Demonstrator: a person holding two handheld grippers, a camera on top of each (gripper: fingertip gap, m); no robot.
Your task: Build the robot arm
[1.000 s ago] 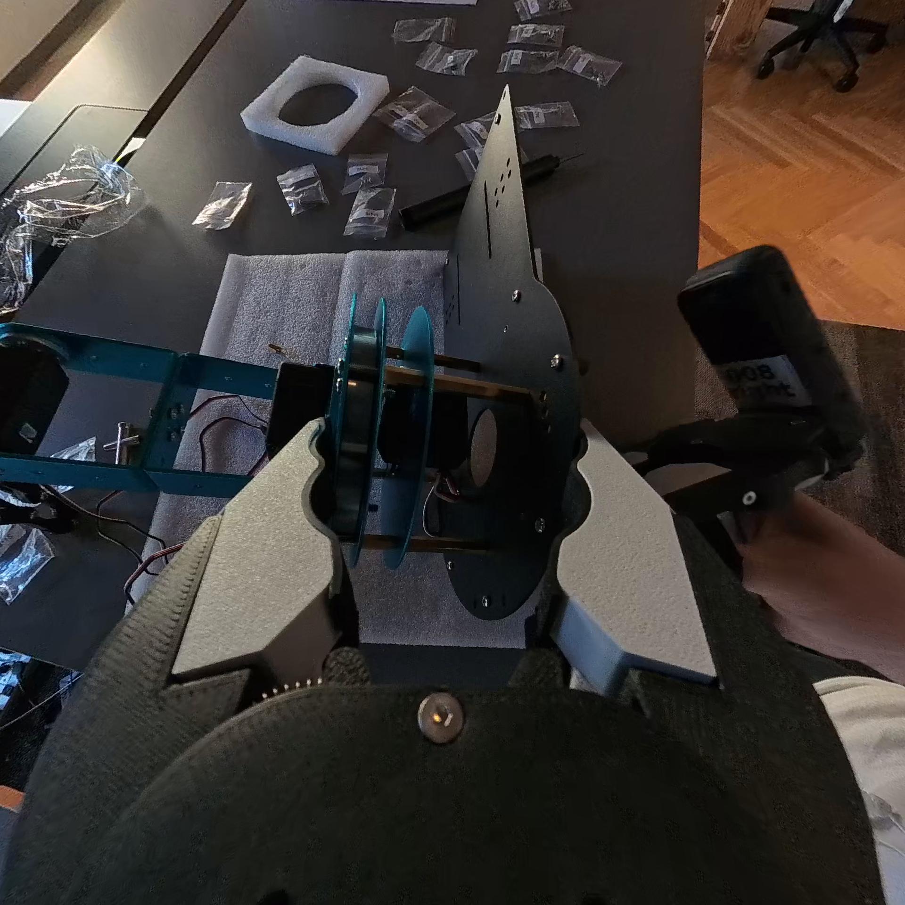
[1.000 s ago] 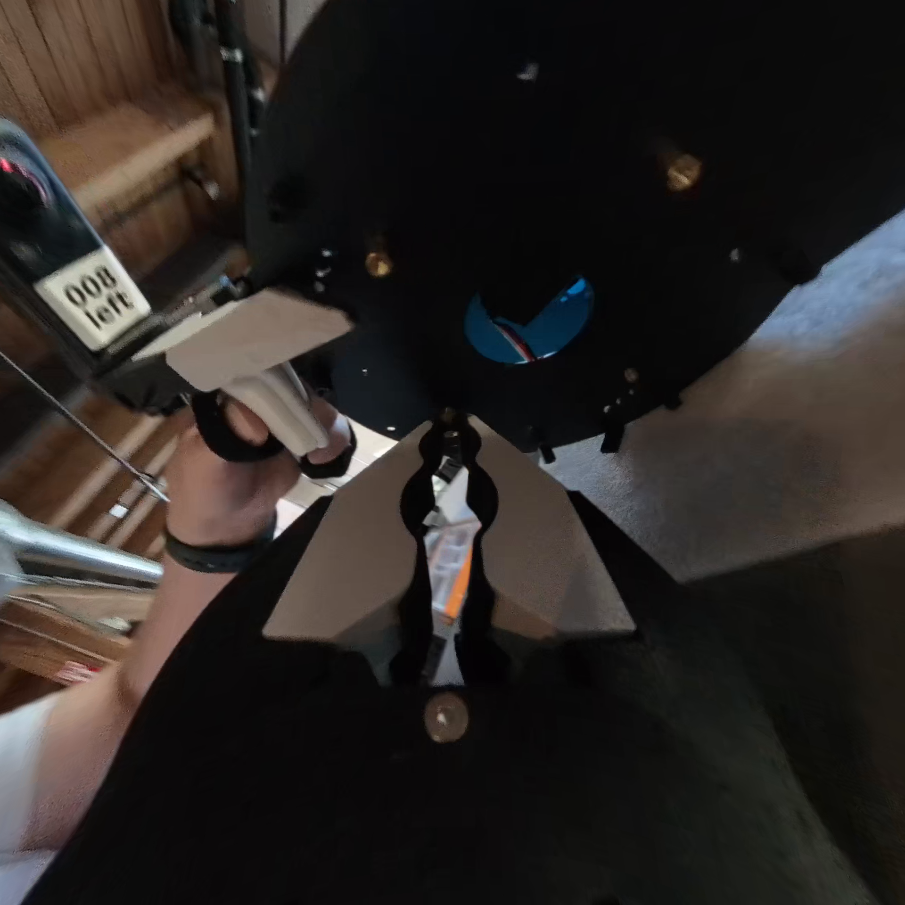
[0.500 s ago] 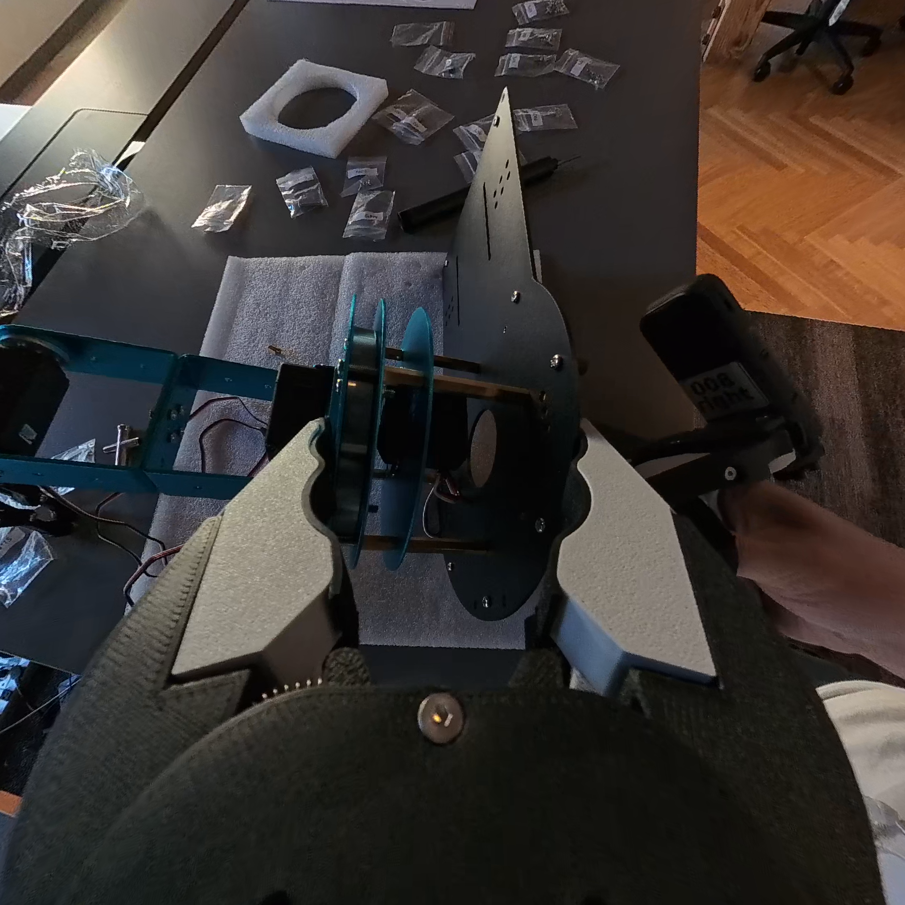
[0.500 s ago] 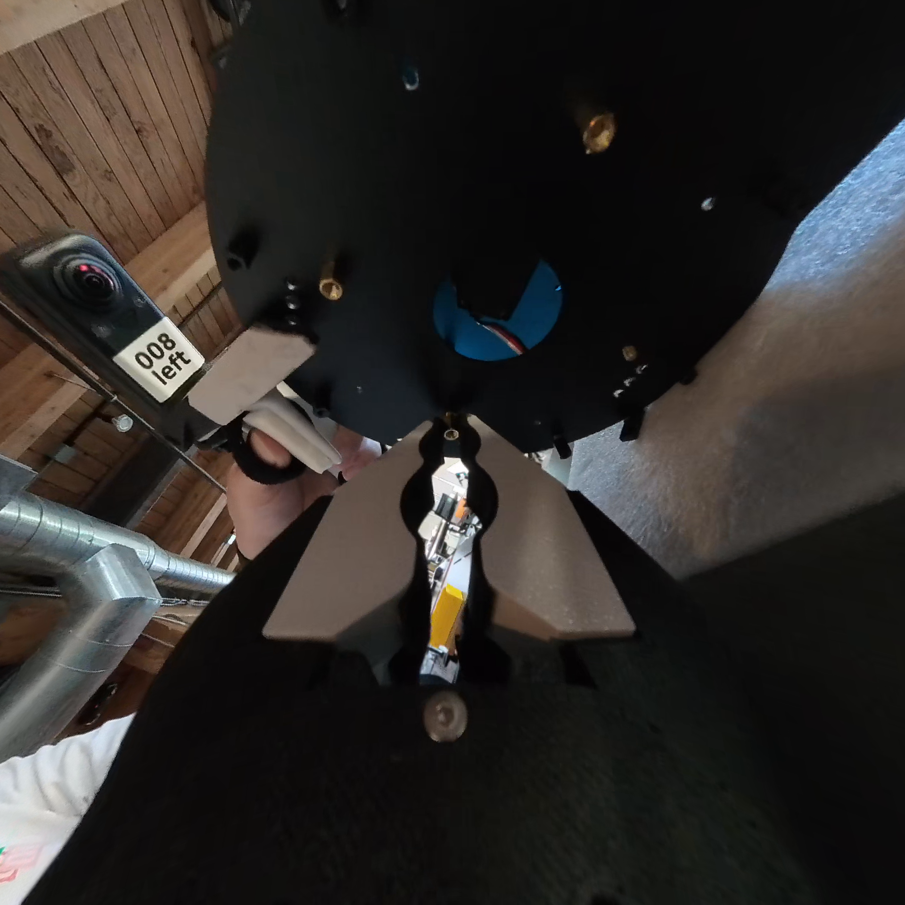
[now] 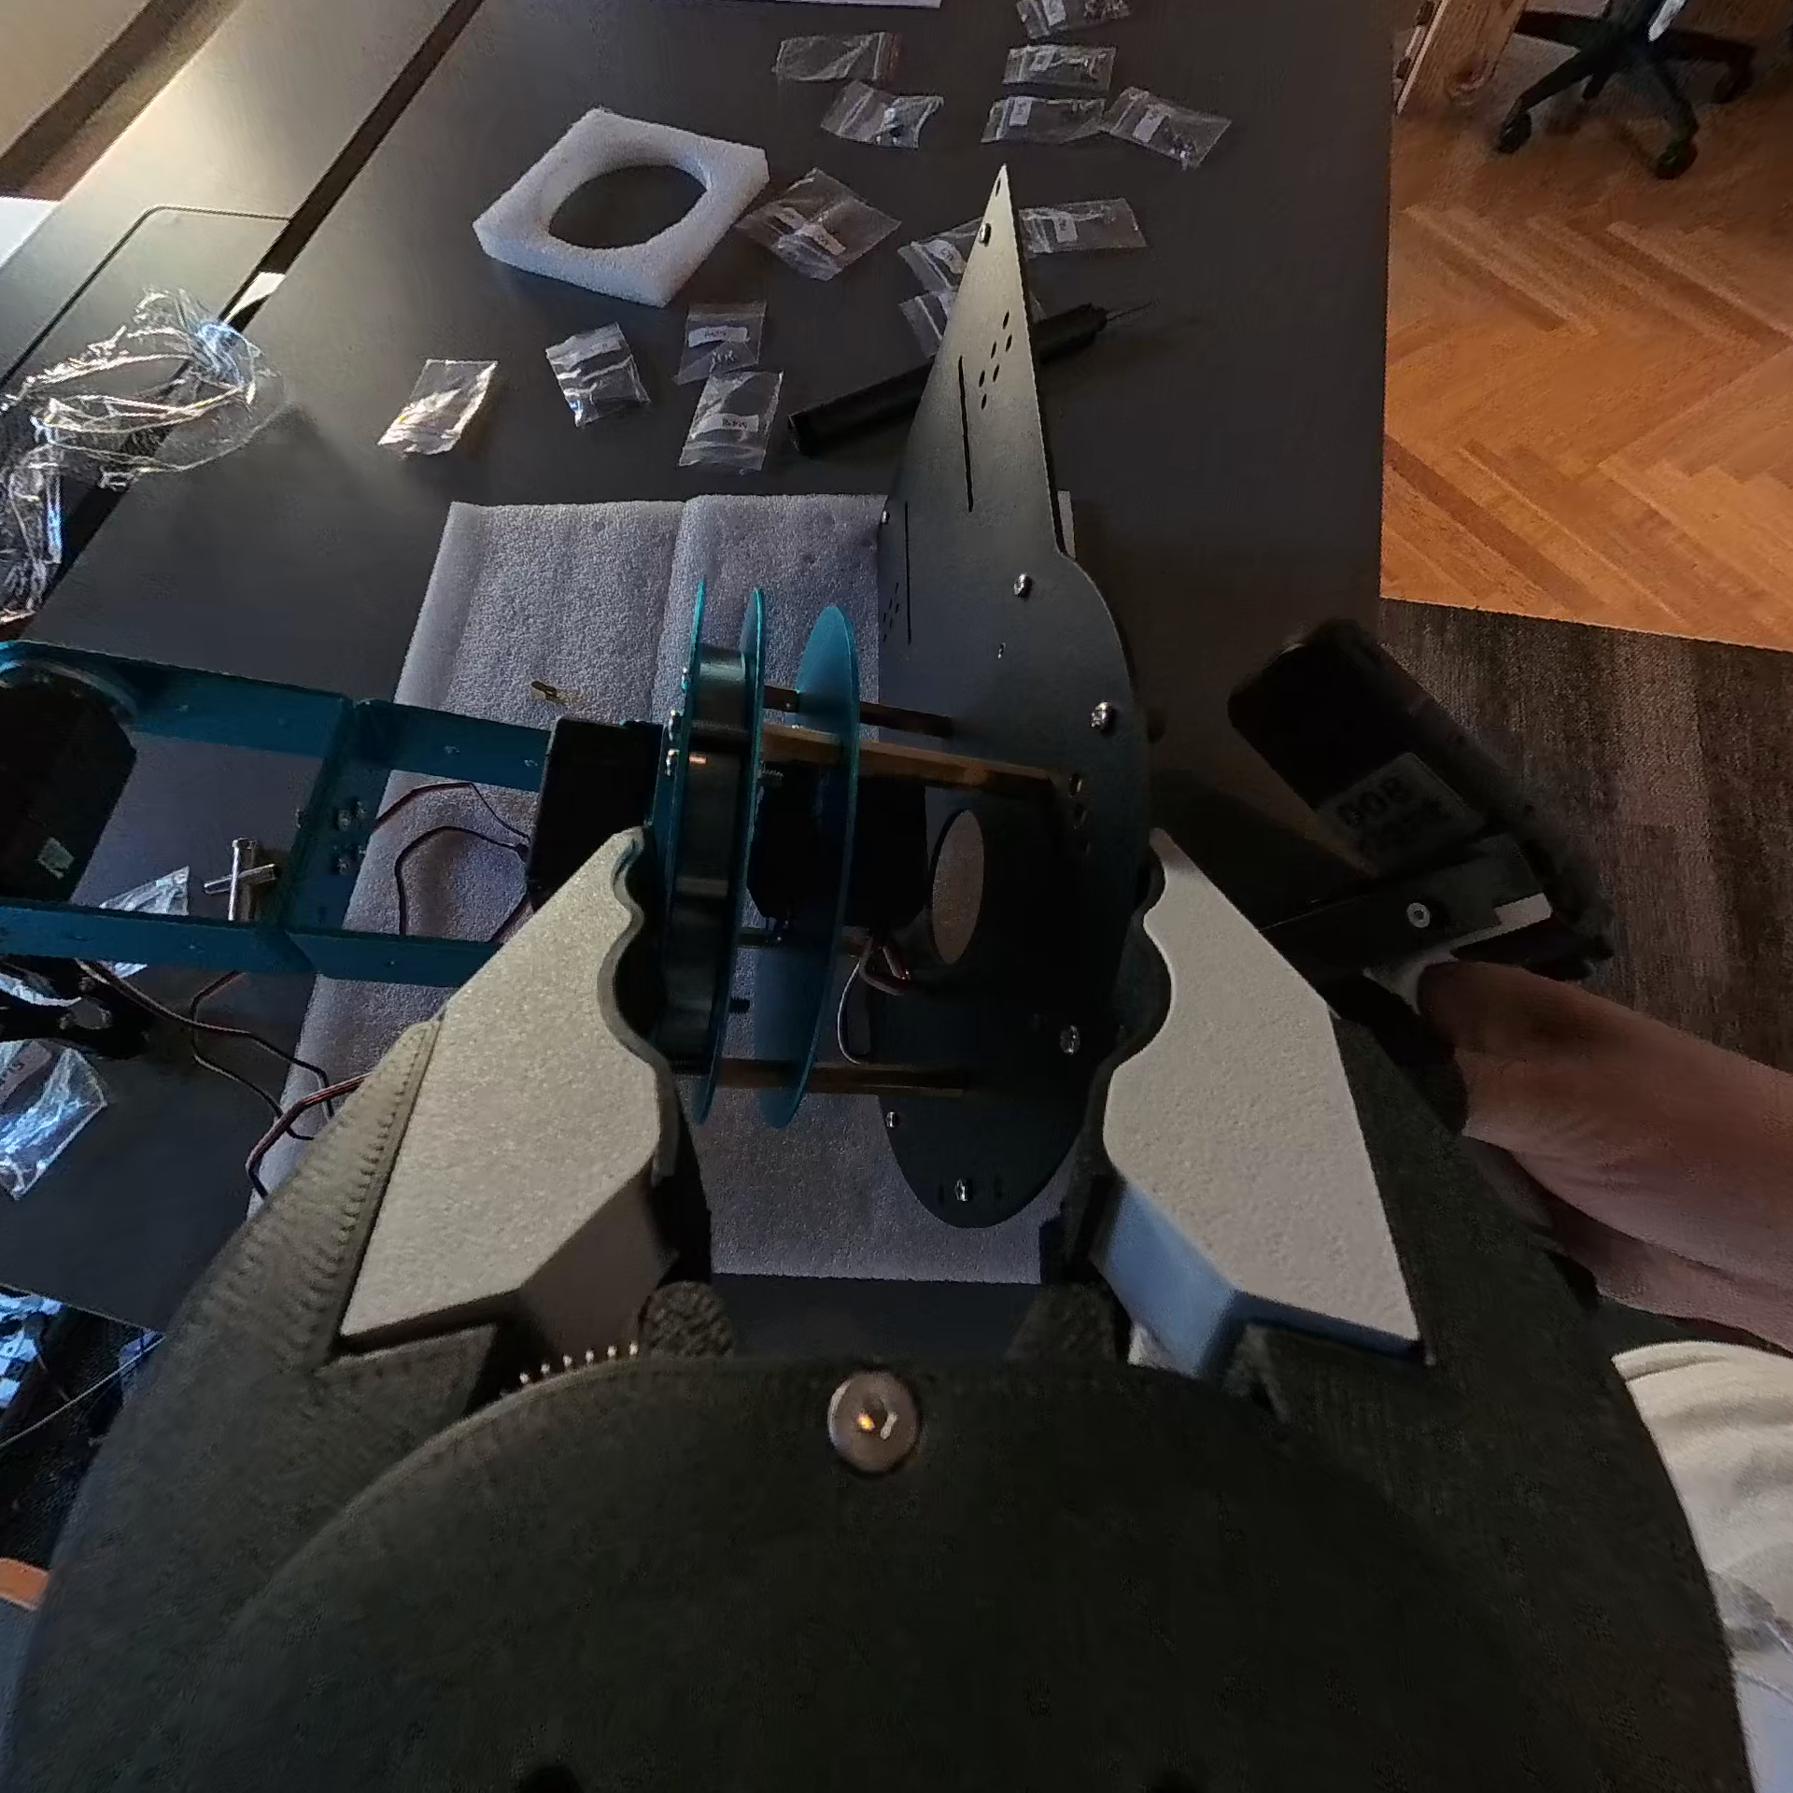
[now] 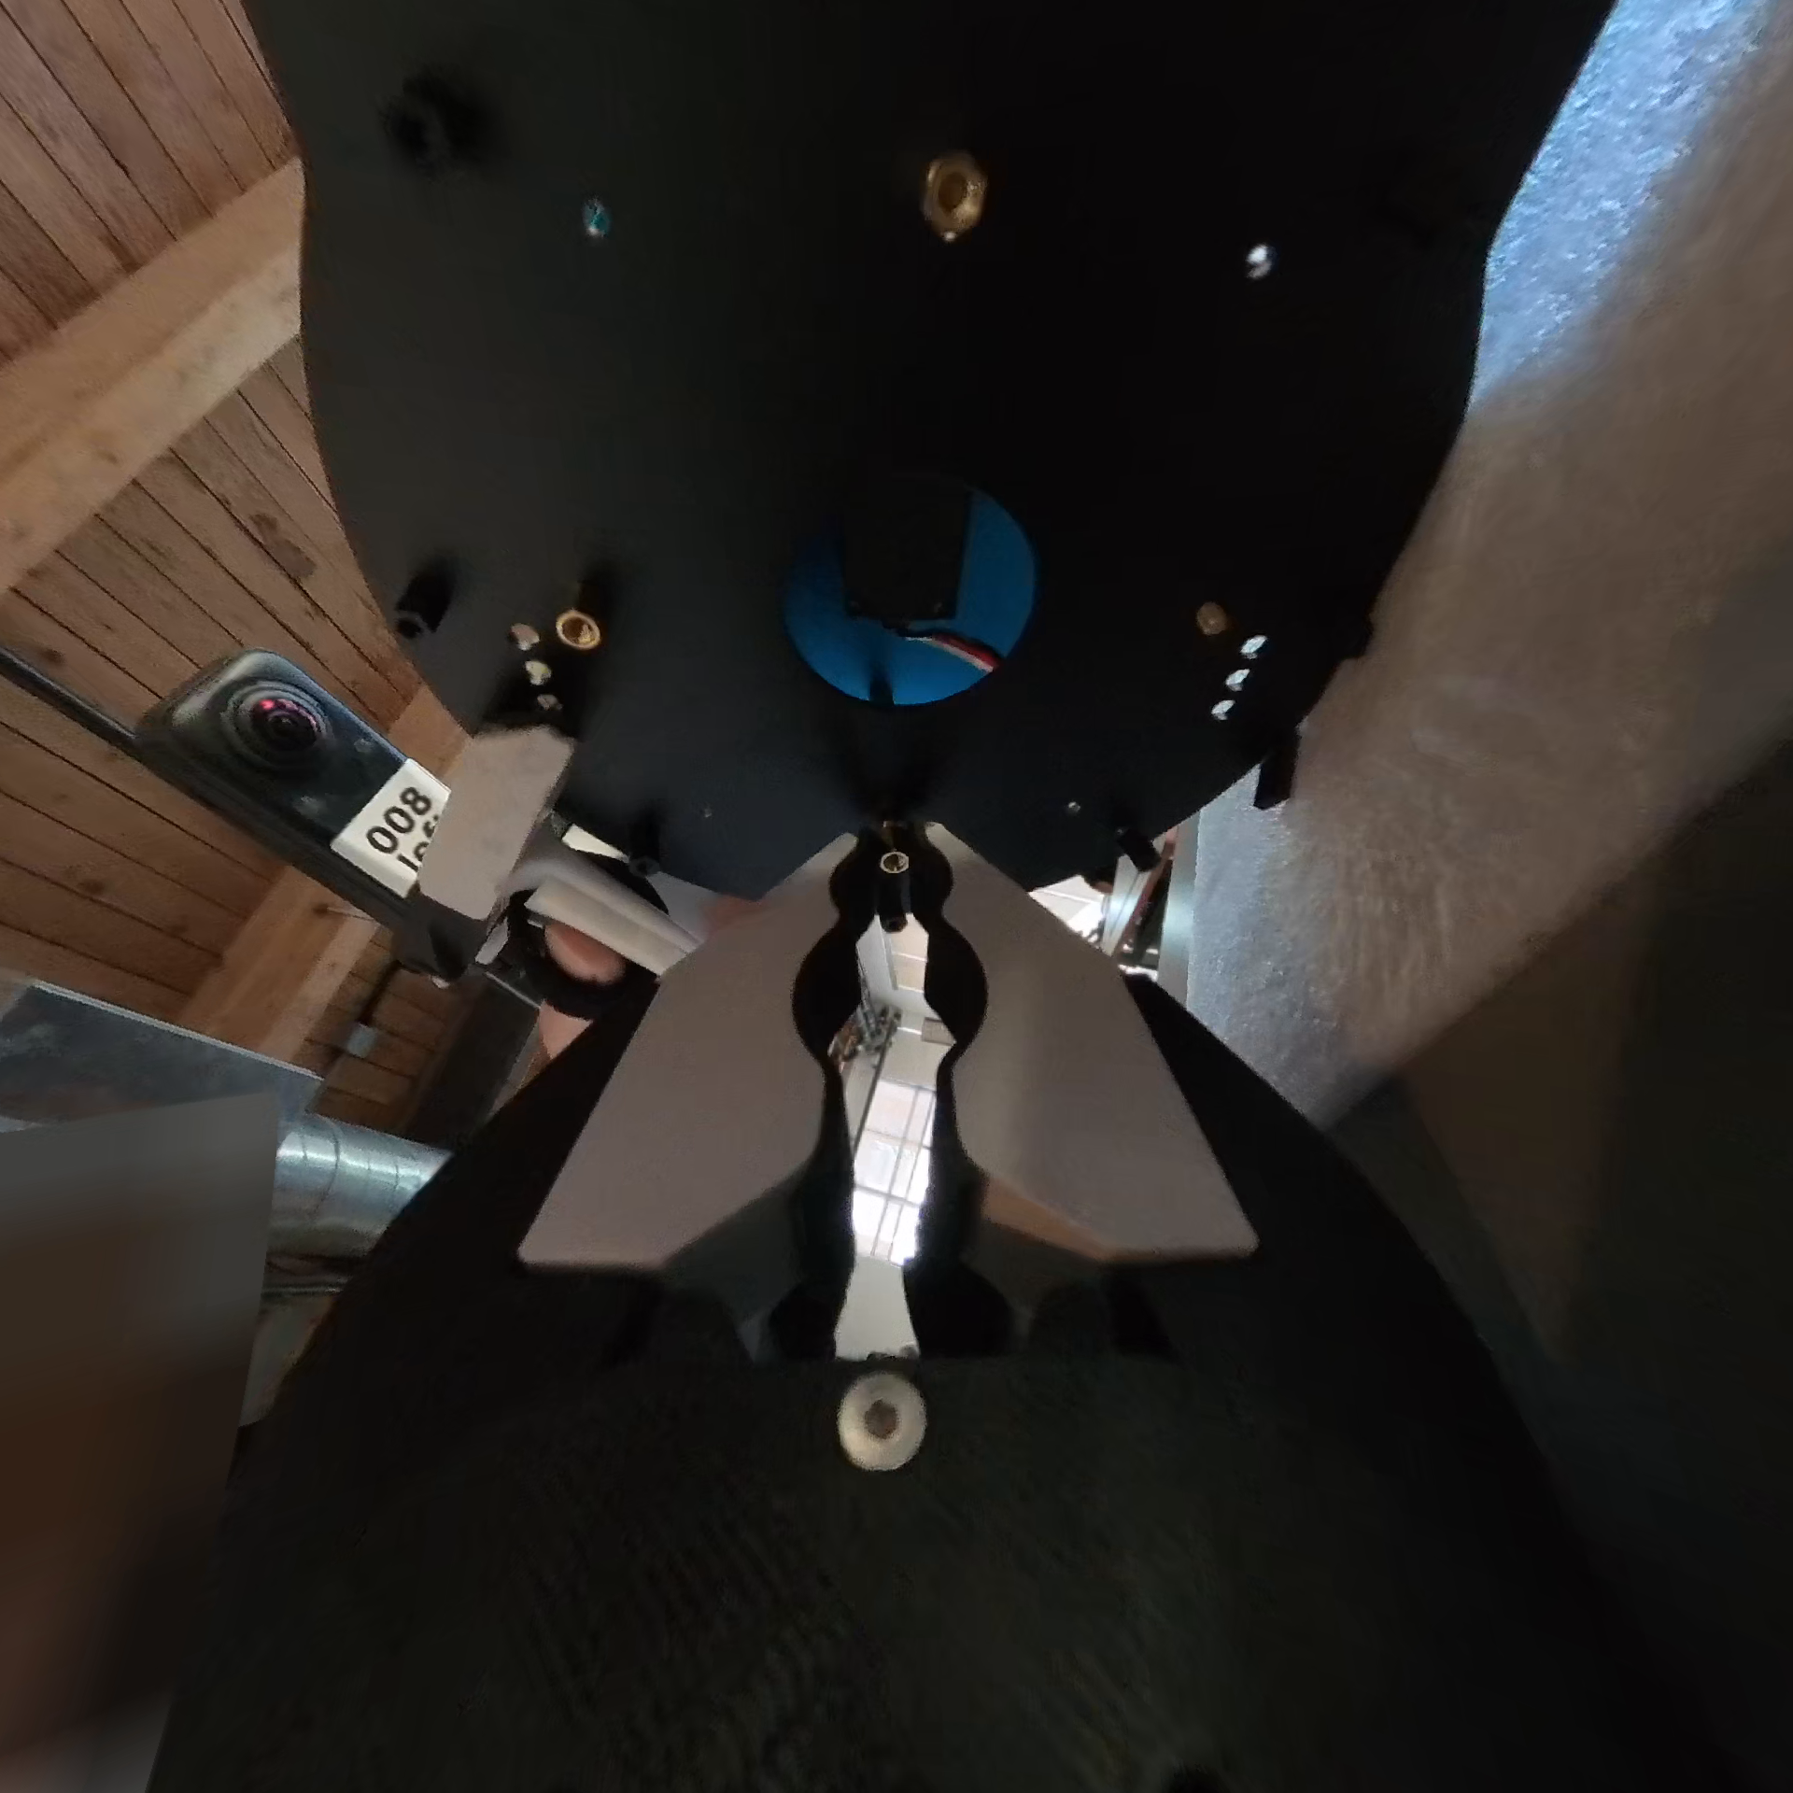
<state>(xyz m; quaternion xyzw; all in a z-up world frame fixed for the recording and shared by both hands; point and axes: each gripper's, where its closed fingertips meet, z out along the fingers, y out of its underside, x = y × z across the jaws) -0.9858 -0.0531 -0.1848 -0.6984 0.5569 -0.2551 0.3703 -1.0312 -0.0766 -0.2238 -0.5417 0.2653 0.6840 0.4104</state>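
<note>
My left gripper is clamped across a robot arm base and holds it on its side above the foam sheet. One finger presses the teal discs, the other the black base plate. A teal arm frame sticks out to the left. My right gripper is shut on a small brass standoff, its tip against the plate's underside near the rim. The right gripper's body shows just right of the plate. The left gripper's camera shows beside the plate.
A white foam sheet lies under the assembly on the dark table. Beyond it are a square foam frame, several small parts bags and a black tool. Crumpled plastic lies left. The table edge and wood floor are right. My right fingertips sit around 6 centimeters from my left ones.
The right gripper has moved in toward the black plate and turned to face its underside, still shut on the standoff. The left gripper and the assembly have stayed still.
</note>
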